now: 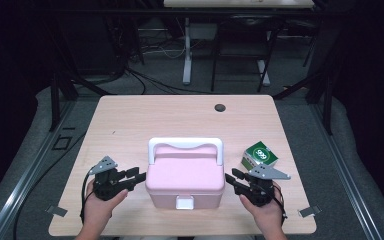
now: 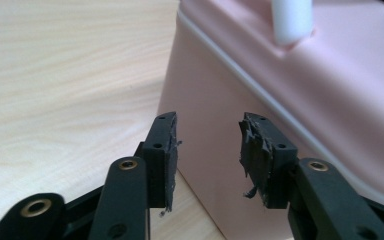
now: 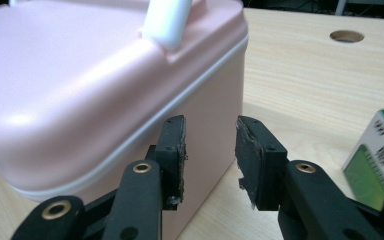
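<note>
Fingers of left gripper [image 1: 139, 177] and right gripper [image 1: 228, 179] stand released beside the pink plastic box [image 1: 185, 176]; its lid remains shut; nothing is grasped yet.

pink box [image 1: 185, 176], flanking left gripper [image 1: 139, 179], right gripper [image 1: 230, 179]

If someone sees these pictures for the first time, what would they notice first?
Most striking is the pink box with its white handle, near the table's front edge. The left gripper and right gripper flank its sides, jaws open with nothing between them. A green and white carton sits to its right.
</note>
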